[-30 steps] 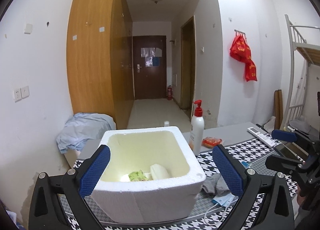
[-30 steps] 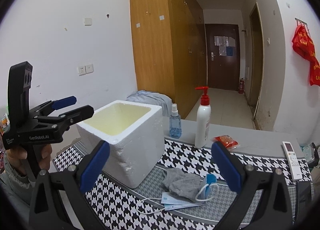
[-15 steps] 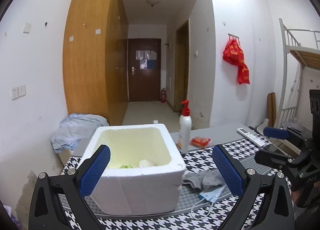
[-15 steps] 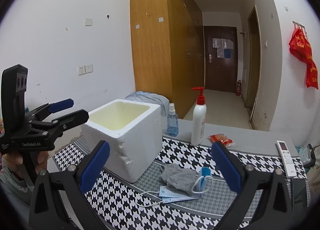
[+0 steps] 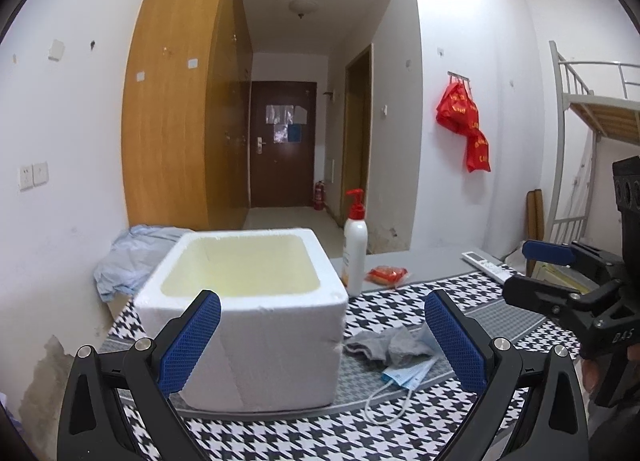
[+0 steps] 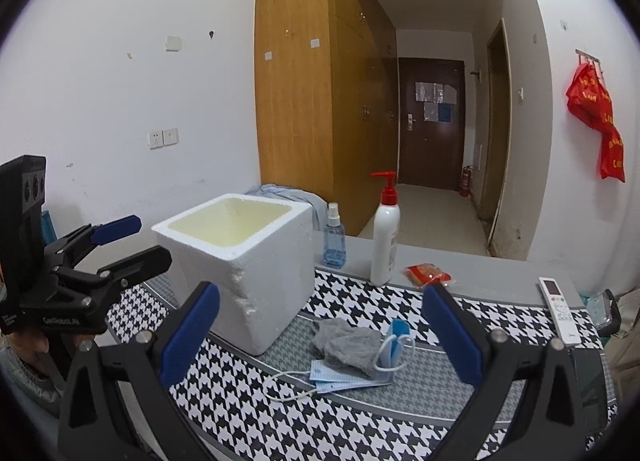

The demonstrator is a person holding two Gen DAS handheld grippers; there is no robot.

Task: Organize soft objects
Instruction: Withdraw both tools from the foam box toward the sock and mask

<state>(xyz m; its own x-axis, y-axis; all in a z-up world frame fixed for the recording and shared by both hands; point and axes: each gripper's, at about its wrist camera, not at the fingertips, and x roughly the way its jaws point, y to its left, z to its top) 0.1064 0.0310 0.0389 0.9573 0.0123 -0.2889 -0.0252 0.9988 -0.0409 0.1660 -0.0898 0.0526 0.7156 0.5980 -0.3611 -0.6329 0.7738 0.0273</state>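
Observation:
A white foam box (image 5: 260,325) stands on the houndstooth mat (image 6: 248,393); from here its inside shows only bare walls. To its right a crumpled grey sock (image 5: 384,345) lies over blue face masks (image 5: 408,373) with white ear loops. My left gripper (image 5: 322,301) is open, held low in front of the box with nothing between its fingers. In the right wrist view it (image 6: 150,239) hangs left of the box (image 6: 260,273). My right gripper (image 6: 322,293) is open and empty, facing the sock (image 6: 348,345) and masks (image 6: 344,379) from the table's near side.
Behind the box stand a white pump bottle (image 6: 385,245) and a small blue spray bottle (image 6: 334,241). A red snack packet (image 6: 428,273) and a white remote (image 6: 558,303) lie toward the back right. A pale blue cloth (image 5: 132,257) is heaped beyond the table's left end.
My left gripper has drawn back and dropped from over the box, so the green and white items inside are out of sight. The right gripper backed away slightly.

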